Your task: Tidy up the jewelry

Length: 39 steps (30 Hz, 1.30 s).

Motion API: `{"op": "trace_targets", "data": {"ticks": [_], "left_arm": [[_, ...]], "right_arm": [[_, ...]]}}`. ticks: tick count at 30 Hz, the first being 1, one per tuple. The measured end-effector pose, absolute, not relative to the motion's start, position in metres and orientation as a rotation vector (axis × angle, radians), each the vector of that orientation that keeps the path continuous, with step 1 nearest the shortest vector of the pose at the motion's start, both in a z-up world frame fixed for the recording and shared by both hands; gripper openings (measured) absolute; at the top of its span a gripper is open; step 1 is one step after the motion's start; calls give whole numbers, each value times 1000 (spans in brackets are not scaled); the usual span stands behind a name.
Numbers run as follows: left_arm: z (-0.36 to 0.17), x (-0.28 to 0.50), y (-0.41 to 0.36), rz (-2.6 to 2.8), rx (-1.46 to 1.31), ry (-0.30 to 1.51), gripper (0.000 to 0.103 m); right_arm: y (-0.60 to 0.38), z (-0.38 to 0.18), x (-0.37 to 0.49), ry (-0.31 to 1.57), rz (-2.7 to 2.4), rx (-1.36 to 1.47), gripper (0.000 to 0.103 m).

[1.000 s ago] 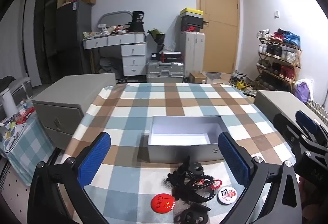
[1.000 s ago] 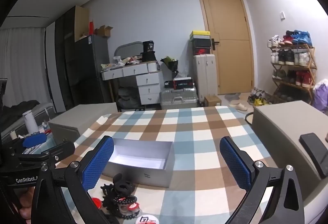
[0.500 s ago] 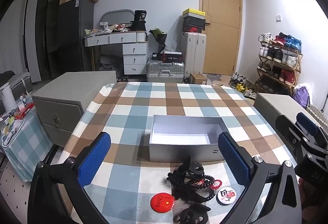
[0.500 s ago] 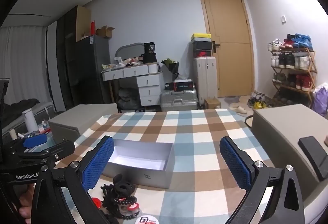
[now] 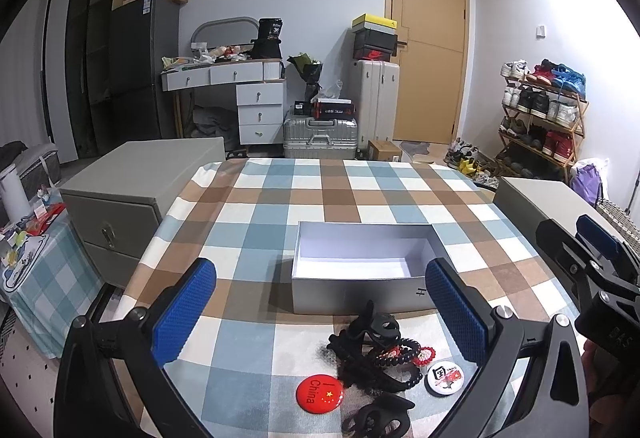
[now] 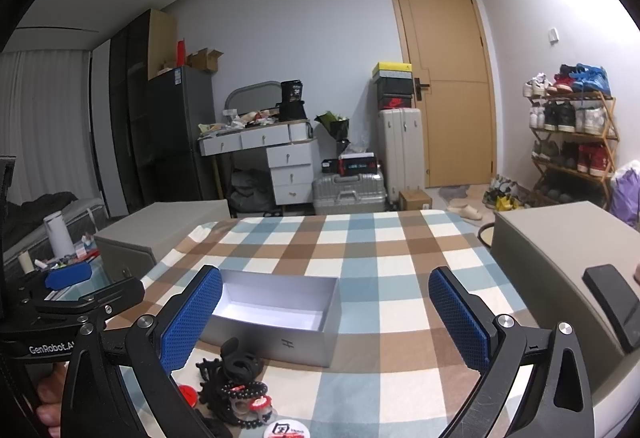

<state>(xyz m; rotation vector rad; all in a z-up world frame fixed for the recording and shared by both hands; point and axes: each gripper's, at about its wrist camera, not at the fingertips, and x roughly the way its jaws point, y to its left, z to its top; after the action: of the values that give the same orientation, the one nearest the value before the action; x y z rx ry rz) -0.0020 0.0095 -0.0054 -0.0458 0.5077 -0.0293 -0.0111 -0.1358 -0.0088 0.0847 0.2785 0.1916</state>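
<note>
An open grey box (image 5: 362, 288) with a white inside sits on the checked tablecloth (image 5: 280, 205); nothing lies in it. In front of it lies a heap of black hair clips and bead bracelets (image 5: 374, 352), a red round badge (image 5: 320, 394), a white round badge (image 5: 445, 377) and another black claw clip (image 5: 378, 418). My left gripper (image 5: 320, 314) hovers open above the heap. My right gripper (image 6: 326, 318) is open too, to the right of the heap (image 6: 236, 386) and the box (image 6: 276, 318). Each gripper shows at the edge of the other's view.
Grey cabinets flank the table at the left (image 5: 132, 189) and right (image 6: 560, 258); a black phone (image 6: 612, 302) lies on the right one. Behind are a desk with drawers (image 5: 240, 93), suitcases (image 5: 320, 137), a shoe rack (image 5: 540, 117) and a door.
Both grippers have tilted slightly upward, so the room sits a little lower in view. The box and the jewelry have not moved, and both jaws remain wide apart.
</note>
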Motion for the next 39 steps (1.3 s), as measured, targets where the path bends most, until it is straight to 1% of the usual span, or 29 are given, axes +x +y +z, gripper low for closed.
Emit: {"op": "trace_targets", "data": {"ticks": [39], "left_arm": [[-12, -3, 13, -43, -70, 550, 102]], "right_arm": [[-136, -17, -8, 302, 188, 93, 103]]}}
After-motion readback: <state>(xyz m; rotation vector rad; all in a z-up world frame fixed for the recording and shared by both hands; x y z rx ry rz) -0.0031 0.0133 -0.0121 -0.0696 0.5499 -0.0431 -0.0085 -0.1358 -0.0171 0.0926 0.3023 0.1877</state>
